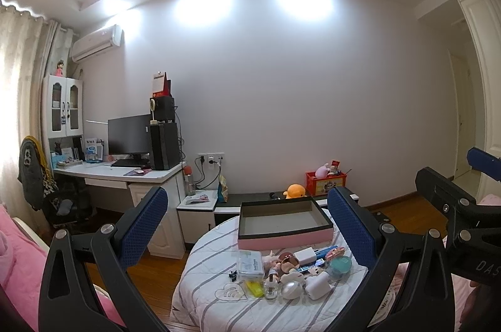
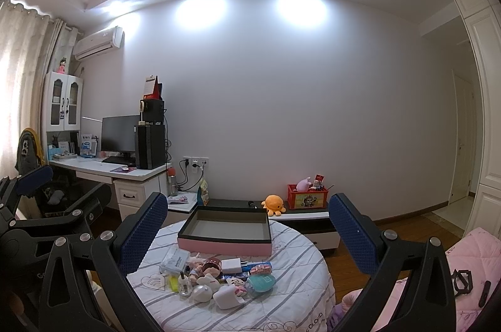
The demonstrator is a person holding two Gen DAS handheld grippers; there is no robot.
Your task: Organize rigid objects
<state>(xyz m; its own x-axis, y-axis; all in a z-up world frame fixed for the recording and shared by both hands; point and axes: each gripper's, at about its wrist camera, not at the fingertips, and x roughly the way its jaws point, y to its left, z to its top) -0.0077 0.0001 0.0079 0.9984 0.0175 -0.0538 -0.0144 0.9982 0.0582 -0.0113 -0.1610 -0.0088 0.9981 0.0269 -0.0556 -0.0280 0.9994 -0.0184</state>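
- Pink-sided shallow cardboard box (image 2: 224,233), dark rim, at far side of round striped-cloth table (image 2: 300,294): empty, nothing sorted yet.
- Cluster of small hard items (image 2: 216,275) just before box: all left; pieces hard to tell apart.
- Left gripper (image 1: 247,225) and right gripper (image 2: 247,227): jaws spread wide, holding nothing, well short of box.

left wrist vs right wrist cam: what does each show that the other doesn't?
Left wrist only: the right gripper entering at the right edge, and a small black clip left of the clutter.
Right wrist only: the left gripper at the left edge, and black items on the pink bedding at lower right.
Both: the empty pink box behind the pile of small objects on the round striped table, plus the desk and orange plush. Both grippers open, holding nothing.
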